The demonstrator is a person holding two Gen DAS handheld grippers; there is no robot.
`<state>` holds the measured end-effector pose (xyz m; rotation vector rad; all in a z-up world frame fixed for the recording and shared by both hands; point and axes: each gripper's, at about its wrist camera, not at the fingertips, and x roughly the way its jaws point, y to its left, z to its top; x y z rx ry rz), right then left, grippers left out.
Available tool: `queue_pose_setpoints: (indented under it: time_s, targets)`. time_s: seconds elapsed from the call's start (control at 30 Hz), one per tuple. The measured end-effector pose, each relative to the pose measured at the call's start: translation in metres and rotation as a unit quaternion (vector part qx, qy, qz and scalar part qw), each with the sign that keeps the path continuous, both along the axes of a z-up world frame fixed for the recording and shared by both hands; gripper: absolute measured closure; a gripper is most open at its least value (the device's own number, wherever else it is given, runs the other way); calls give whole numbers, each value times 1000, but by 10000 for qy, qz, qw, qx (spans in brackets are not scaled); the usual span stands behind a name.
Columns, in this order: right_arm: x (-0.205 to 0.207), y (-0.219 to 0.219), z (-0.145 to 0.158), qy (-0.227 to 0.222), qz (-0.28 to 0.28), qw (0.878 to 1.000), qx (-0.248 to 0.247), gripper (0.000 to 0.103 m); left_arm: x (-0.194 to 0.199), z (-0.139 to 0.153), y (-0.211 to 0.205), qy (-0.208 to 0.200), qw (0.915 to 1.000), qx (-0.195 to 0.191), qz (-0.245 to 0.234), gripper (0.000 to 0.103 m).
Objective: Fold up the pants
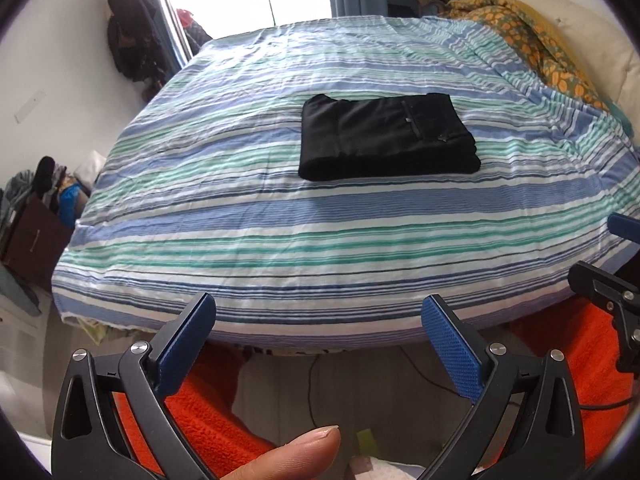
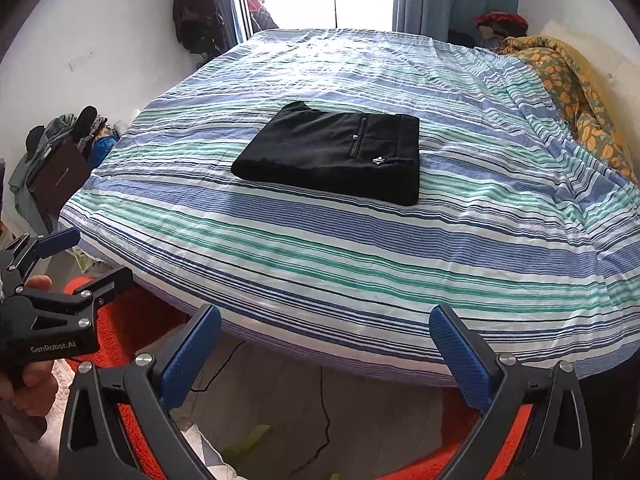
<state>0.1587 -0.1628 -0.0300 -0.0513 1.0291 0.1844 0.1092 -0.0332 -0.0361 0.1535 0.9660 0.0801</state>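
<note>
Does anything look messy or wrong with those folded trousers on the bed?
Nothing stands out. The black folded pants lie flat in a neat rectangle on the blue-and-green striped bedsheet. Both claws are open and clear of them.

Striped bed (image 1: 280, 240) surface lies bare all around the folded black pants (image 1: 384, 140), the only item mid-bed. Crumpled orange-patterned blanket (image 1: 532, 40) blocks the far right edge. Clothes pile (image 2: 60, 152) crowds the floor at the left. Near edge unobstructed.

Bed (image 1: 280, 240) covered in a blue, green and white striped sheet, folded black pants (image 1: 384, 136) lay mid-bed, orange-patterned blanket (image 1: 532, 36) bunched at the right edge.
</note>
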Motion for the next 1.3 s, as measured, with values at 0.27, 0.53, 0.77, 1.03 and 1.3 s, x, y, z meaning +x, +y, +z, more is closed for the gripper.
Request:
queue_pose_setpoints:
  time_s: [0.27,0.53,0.77,1.03,1.3]
  targets:
    - [-8,6,17,-38,177,9998,-98,0,-6,13,-9,-66,9998,124,-106,1]
    - [-10,3,18,46,177,9997,-151,0,-7,17,-11,-35,9999,71,-149,1]
    - [-6,-2,13,151,54,9997,-192,0,-7,15,-11,26,9998,87,-149,1]
    - [-6,-1,12,172,31,9996,-241,0,-8,13,-12,35,9997,181,-160,1]
    - [-8,1,17,99,37,9995,-300,0,-9,16,-11,-19,9997,152,-187,1]
